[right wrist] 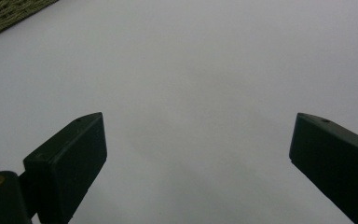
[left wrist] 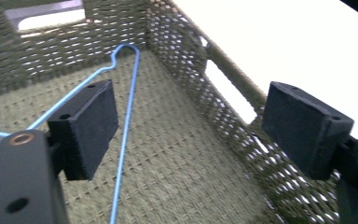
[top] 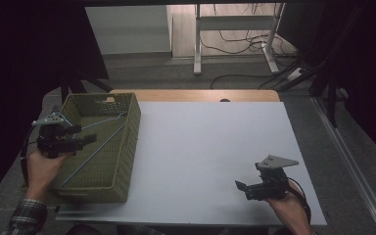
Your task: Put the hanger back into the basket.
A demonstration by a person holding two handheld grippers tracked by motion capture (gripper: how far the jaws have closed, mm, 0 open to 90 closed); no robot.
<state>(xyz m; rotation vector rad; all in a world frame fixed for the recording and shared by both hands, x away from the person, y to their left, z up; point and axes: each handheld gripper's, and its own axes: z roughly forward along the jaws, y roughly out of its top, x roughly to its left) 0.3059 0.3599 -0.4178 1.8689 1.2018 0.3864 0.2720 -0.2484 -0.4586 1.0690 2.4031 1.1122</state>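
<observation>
A blue wire hanger lies on the floor of a green woven basket at the table's left side. My left gripper hovers over the basket's left part, jaws open and nothing between them. In the left gripper view, the hanger runs along the basket floor below the left gripper, its hook near the far wall of the basket. My right gripper rests low over the white table top at the front right. Seen in its own view, the right gripper is open and holds nothing.
The basket has cut-out handles in its walls. A corner of the basket appears at the top left of the right gripper view. Beyond the table's far wooden edge are a desk frame and cables on the floor.
</observation>
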